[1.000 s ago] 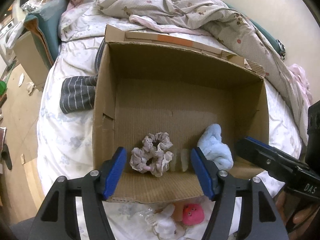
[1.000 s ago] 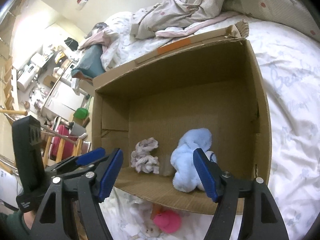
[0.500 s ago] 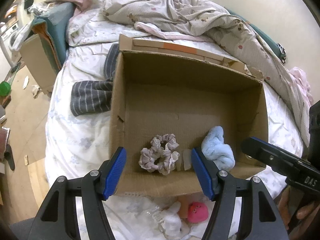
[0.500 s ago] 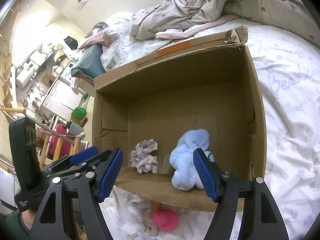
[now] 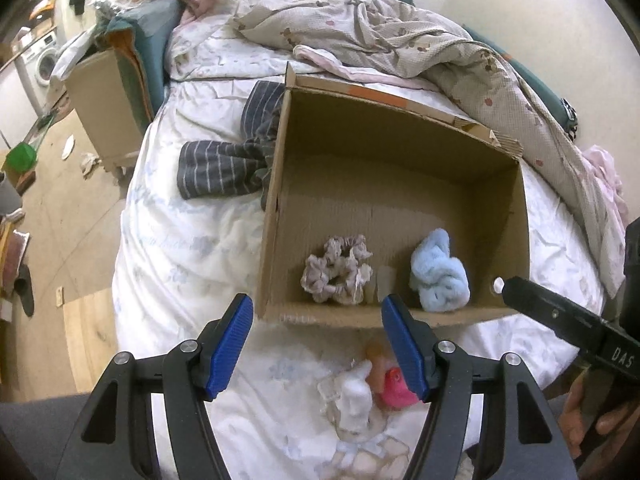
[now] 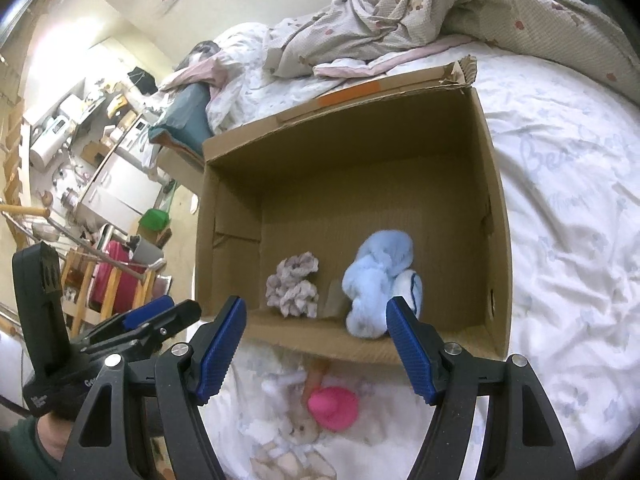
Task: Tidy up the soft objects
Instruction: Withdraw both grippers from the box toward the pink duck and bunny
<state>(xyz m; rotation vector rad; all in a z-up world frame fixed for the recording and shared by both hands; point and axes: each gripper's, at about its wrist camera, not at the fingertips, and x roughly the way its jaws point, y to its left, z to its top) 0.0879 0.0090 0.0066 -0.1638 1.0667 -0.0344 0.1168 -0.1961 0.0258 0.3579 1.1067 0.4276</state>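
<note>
An open cardboard box (image 5: 400,148) (image 6: 360,168) lies on the white bed. Inside near its front wall sit a beige scrunchie (image 5: 336,270) (image 6: 293,290) and a light blue fluffy cloth (image 5: 440,276) (image 6: 372,280). My left gripper (image 5: 318,342) is open and empty, just in front of the box's near edge. My right gripper (image 6: 316,348) is open and empty, also over the near edge. On the sheet below the grippers lie a pink soft toy (image 5: 396,390) (image 6: 334,408) and a white plush toy (image 5: 354,396) (image 6: 280,392).
A grey striped garment (image 5: 224,168) lies left of the box. A rumpled patterned blanket (image 5: 400,44) (image 6: 420,16) lies behind it. The bed's left edge drops to a wooden floor (image 5: 52,208). The right gripper's body (image 5: 568,320) shows at the right.
Both grippers have drawn back from the box toward me. The box looks smaller, and the pink and white toys on the sheet show more fully. The scrunchie and blue cloth stayed in place.
</note>
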